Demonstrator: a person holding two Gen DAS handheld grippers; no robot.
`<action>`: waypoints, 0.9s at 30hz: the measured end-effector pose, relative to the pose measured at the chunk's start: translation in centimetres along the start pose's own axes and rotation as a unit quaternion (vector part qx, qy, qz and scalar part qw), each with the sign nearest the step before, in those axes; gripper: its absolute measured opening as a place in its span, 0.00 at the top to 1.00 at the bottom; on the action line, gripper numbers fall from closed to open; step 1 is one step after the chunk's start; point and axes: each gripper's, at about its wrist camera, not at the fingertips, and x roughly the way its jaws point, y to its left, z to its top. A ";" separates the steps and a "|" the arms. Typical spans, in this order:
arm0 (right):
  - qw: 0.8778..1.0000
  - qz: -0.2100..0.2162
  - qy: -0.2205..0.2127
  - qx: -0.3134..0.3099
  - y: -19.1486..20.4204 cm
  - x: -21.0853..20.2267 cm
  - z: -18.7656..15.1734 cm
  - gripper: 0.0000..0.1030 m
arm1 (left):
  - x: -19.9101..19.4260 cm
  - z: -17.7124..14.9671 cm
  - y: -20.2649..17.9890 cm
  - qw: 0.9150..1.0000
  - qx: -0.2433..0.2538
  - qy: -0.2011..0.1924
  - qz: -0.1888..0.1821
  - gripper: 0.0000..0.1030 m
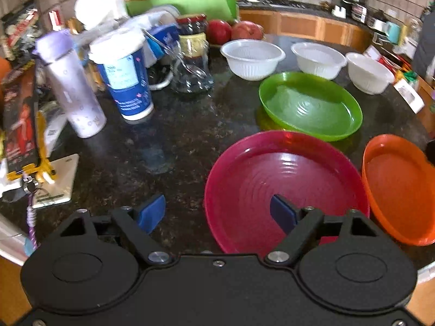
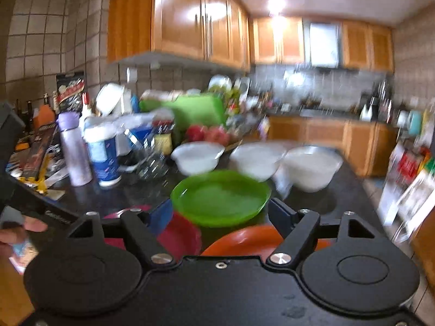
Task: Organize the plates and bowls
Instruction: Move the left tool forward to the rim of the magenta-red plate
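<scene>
Left gripper point(image 1: 217, 214) hanging released, one pad over red plate point(image 1: 285, 187) rim, other over bare bench point(image 1: 163, 135). Right gripper point(image 2: 220, 217) also released, nothing between pads. Left view showing red, green plate point(image 1: 310, 106), orange plate point(image 1: 399, 187) whole-ish; right view cutting red and orange low, blurring three white bowls point(image 2: 255, 160). Dark speckled bench, wooden cabinets point(image 2: 179, 16) showing behind.

No writing I can read

The blue cup point(image 1: 123, 78) near my counter's point(image 1: 163, 135) left edge carries a pale printed label, and the boxes point(image 1: 20, 114) at that edge bear print too, but all of it blurs beyond reading.
</scene>
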 end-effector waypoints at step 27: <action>0.993 -0.035 0.104 -0.052 5.2 7.2 -0.9 0.66 | 4.8 1.0 4.5 0.991 0.036 0.064 -0.115 0.42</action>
